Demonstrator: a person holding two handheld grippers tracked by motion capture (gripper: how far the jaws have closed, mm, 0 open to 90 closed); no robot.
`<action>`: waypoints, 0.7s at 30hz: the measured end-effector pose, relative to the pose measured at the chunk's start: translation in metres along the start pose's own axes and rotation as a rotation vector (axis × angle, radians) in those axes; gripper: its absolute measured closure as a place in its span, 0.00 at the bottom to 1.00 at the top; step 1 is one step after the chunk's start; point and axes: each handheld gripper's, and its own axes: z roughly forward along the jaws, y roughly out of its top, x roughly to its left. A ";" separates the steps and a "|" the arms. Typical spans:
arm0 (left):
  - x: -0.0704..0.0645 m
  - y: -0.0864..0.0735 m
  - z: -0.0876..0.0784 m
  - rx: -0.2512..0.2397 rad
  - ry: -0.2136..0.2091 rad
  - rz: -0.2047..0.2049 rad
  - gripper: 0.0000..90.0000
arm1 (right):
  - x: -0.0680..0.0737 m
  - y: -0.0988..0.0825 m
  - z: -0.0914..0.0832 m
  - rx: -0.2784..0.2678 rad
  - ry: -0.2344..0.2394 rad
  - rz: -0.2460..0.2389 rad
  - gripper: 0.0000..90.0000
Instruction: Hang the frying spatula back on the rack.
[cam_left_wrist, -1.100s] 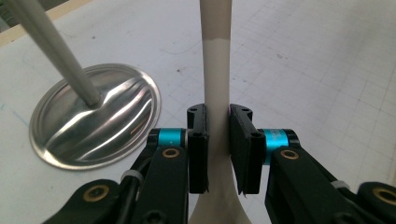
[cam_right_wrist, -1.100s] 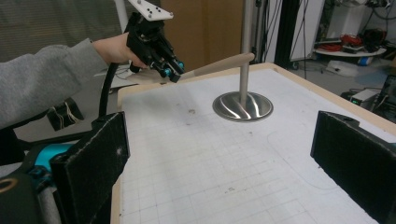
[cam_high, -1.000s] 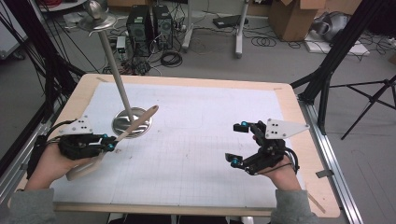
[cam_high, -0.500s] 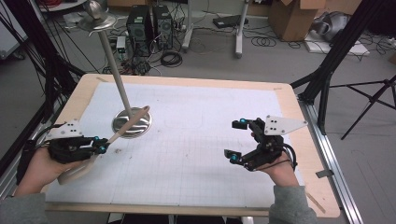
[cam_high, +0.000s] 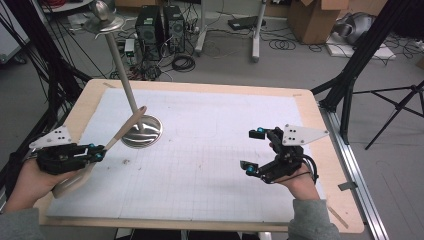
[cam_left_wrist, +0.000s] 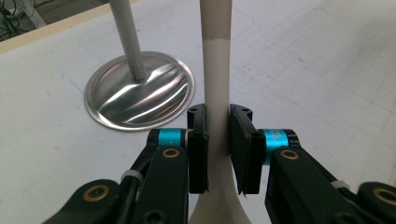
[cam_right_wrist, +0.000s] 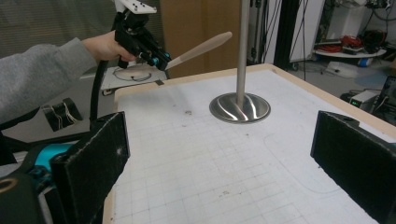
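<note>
Left tool (cam_high: 98, 153) grips a pale spatula-like utensil (cam_high: 125, 131) by its narrow neck; in the left gripper view both pads (cam_left_wrist: 198, 140) press flat against the stem (cam_left_wrist: 215, 116), which passes straight between them. Broad end flares out behind the jaws toward the hand; slim handle runs out ahead of them.

Key relation: utensil's long axis continues the left tool's own line, pointing forward and slightly up from the jaws. Handle tip (cam_high: 141, 109) ends over the near rim of the round metal base (cam_high: 142, 134) of the stand. The stand's pole (cam_high: 122, 75) rises from that base, leaning away toward the far left, to a small dish (cam_high: 103, 22) at its top. So the stand lies dead ahead of the left tool, just beyond the handle tip. Whether tip and pole touch: cannot tell from above. In the right gripper view the handle (cam_right_wrist: 198, 49) shows raised clear of the surface (cam_right_wrist: 196, 168), tilted upward, with open space between it and the pole (cam_right_wrist: 243, 46).

Right tool (cam_high: 260, 152) hangs well apart on the other side of the surface, jaws wide with nothing between them; its pads (cam_right_wrist: 100, 154) frame bare gridded mat. Left hand is far the nearer to the stand.

Judgement: any next move on the stand falls to the left tool, travelling along the utensil's axis; a sideways drift would knock the handle into the pole
</note>
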 end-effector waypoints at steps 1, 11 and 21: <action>0.000 0.000 0.000 0.000 0.000 0.000 0.86 | 0.000 0.000 0.000 0.000 0.000 0.000 0.04; 0.017 -0.006 -0.014 -0.020 0.001 -0.021 0.86 | 0.006 -0.003 -0.001 0.016 -0.006 -0.004 0.04; 0.024 0.005 -0.024 -0.019 -0.008 0.012 0.86 | 0.010 -0.006 0.000 0.036 -0.026 -0.018 0.05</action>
